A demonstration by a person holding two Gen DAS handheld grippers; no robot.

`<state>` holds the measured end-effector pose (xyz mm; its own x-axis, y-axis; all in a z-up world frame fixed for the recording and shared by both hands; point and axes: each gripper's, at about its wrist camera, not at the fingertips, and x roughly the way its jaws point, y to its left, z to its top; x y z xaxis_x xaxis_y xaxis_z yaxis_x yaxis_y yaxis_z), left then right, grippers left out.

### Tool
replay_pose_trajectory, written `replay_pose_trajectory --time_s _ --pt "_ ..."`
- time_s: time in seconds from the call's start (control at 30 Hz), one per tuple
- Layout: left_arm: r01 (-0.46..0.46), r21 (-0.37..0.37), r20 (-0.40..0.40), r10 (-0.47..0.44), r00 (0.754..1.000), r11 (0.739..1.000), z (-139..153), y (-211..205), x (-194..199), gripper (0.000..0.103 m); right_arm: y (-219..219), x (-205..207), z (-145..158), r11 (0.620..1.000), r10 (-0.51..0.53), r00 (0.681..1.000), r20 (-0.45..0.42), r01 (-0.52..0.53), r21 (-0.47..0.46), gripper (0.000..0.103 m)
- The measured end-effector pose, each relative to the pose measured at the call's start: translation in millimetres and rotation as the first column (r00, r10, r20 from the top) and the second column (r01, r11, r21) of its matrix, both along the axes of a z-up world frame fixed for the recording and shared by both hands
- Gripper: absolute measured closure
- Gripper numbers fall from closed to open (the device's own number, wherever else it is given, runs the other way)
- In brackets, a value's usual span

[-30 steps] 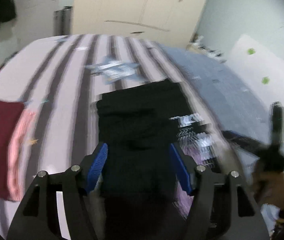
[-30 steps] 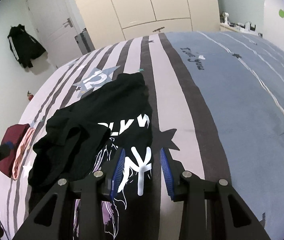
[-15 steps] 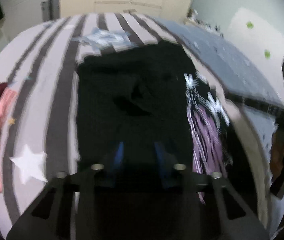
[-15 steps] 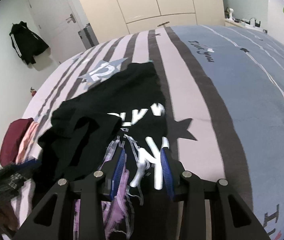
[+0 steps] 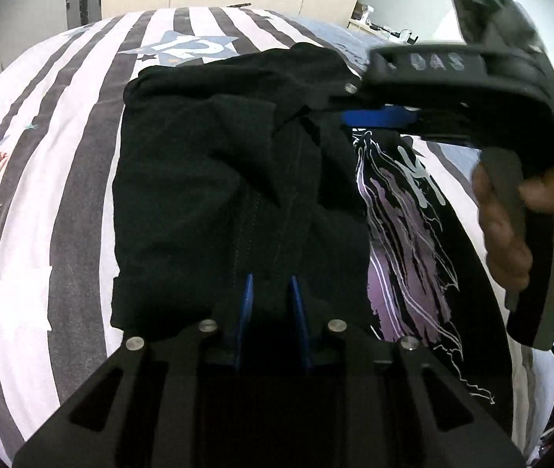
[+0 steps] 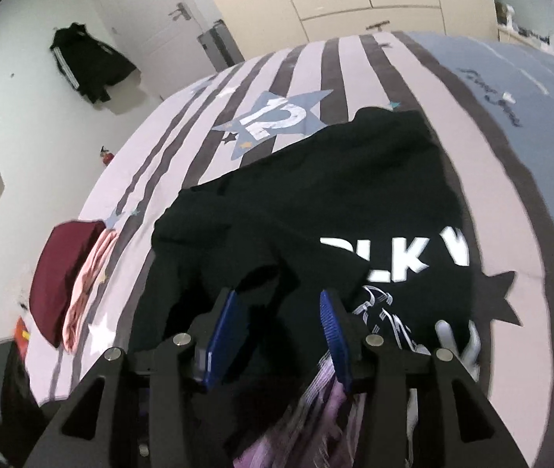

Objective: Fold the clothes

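On black shirt [image 6: 355, 202], apparently "DLK V"

The left gripper [image 5: 270, 292] has dropped onto the black T-shirt [image 5: 214, 179] and narrowed onto its hem. The right gripper [image 6: 281, 323] has slid left over the folded sleeve, its jaws opening

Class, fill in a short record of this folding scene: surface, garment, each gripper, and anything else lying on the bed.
Surface: striped bedspread
Garment: black T-shirt, rumpled, printed side partly showing
Left gripper: shut on the black T-shirt's near edge
Right gripper: jaws opening, above the black cloth
Also on bed: maroon and pink clothes, at the left edge
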<state>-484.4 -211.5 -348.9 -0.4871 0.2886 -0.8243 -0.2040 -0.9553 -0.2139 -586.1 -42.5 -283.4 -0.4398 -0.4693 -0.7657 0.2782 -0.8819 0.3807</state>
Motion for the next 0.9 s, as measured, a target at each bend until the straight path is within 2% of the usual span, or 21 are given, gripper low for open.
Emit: replay_pose_trajectory --time_s 0.17,0.3,0.63,0.7,0.73,0.9 --pt "-0.006 0.009 -0.001 0.006 1.000 1.000 -2 -1 0 0.084 -12 -7 -1 0.999 0.028 1.000 0.015 -0.027 -0.035 0.062" --pt "-0.011 0.019 -0.007 0.011 1.000 1.000 -2 -2 1 0.084 -26 -4 -4 0.996 0.084 0.996 0.017 -0.084 -0.023 0.063" --pt "-0.046 0.064 -0.030 0.048 0.998 0.997 -5 -7 5 0.084 -39 -12 -7 0.997 0.076 0.997 -0.003 -0.076 0.010 0.064" --pt "-0.045 0.065 -0.036 0.047 0.998 0.997 -5 -7 6 0.084 -41 -17 -10 0.997 0.074 0.997 -0.004 -0.074 0.030 0.079" --pt "-0.044 0.066 -0.038 0.046 0.998 0.997 -5 -8 6 0.084 -42 -19 -12 0.996 0.074 0.997 -0.002 -0.073 0.046 0.093" --pt "-0.041 0.079 -0.038 0.044 0.998 0.996 -7 -11 6 0.086 -44 -24 -15 0.987 0.096 0.994 -0.053 -0.088 0.131 0.096"
